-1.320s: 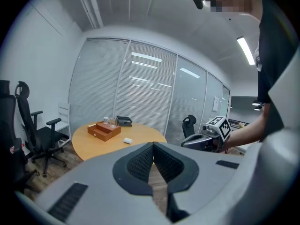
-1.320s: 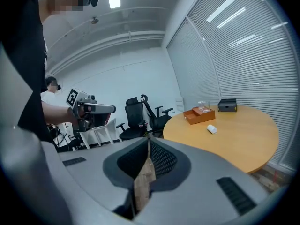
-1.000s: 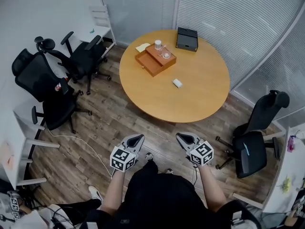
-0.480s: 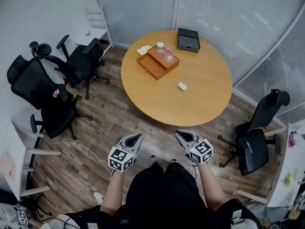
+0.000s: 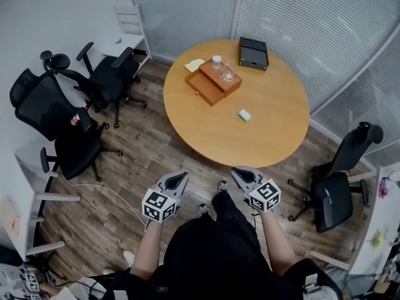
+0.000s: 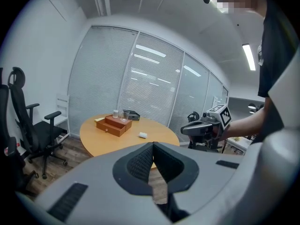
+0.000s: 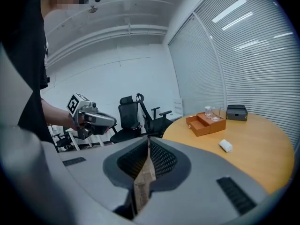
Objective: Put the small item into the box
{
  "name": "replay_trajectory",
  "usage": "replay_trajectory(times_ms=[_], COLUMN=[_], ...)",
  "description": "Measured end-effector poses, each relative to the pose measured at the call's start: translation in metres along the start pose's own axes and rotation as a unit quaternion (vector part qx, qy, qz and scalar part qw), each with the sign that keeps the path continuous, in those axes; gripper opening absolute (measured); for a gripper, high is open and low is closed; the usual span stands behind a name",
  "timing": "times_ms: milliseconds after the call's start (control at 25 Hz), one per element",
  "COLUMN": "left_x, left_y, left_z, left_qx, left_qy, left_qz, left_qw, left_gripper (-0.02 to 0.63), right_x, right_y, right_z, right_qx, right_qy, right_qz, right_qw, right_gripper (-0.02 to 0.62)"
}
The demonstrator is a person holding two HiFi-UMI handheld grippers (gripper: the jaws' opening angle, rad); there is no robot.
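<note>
No legible text, brand or number anywhere (marker cubes [image 5: 159, 205] carry black-white square patterns only, no letters).

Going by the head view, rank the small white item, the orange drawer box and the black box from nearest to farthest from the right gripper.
1. small white item, middle of the table, ahead of the right gripper.
2. orange drawer box, farther back, toward the left.
3. black box, at the far edge.
</note>
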State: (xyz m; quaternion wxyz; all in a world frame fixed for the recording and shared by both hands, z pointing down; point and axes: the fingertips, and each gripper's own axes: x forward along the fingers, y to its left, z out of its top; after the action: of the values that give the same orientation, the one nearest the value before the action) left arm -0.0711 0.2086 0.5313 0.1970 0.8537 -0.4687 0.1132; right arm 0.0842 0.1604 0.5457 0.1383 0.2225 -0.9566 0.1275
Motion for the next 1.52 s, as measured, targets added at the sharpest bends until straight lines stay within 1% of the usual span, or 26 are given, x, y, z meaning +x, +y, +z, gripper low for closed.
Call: replay_trajectory(times_ms=[160,280,400,600,840,1000,1160,1520], left_x=[-0.001,-0.005,-0.006,0.001,0.021,0.036,0.054,0.093], left_y=[0.005,0.008,0.015,0.022,0.027,0.034,0.042,0.052], left_z=[0.006,0.004,-0.002,0.003,0.012,0.019,0.032,0.058], left_qx=[0.004,-0.006,-0.014,-0.017,-0.015,-0.017,-0.021,-0.024], left_qy=[-0.004,-0.007,-0.001,0.003,0.002,0.005,0.002,0.001], left_qz=[0.007,0.012,0.019,0.023,0.026,0.03,0.041,0.068], left_qw=[1.0,0.9999,0.9997,0.9996,0.9996,0.9994,0.999,0.9974], left_gripper=[0.006,0.008,0.008,0.006,0.006,0.008,0.007,0.008], right_x=[0.01,0.017,0.025,0.034,0.04,0.046,0.054,0.071], right_y=[-0.005,-0.008,-0.012,-0.024,-0.044,-0.063,-0.087,-0.14], right_z=[0.004,0.007,0.01,0.012,0.014,0.012,0.011,0.025], right_qx=[-0.003,-0.005,-0.004,0.003,0.003,0.008,0.003,-0.007], right_qy=[-0.002,-0.002,-0.005,-0.001,-0.001,0.006,0.022,0.028], right_qz=[0.005,0.008,0.011,0.015,0.019,0.024,0.035,0.064], right_qw=[1.0,1.0,1.0,1.0,1.0,1.0,0.999,0.998], right_gripper=[0.011,0.011,0.011,0.011,0.011,0.011,0.011,0.011])
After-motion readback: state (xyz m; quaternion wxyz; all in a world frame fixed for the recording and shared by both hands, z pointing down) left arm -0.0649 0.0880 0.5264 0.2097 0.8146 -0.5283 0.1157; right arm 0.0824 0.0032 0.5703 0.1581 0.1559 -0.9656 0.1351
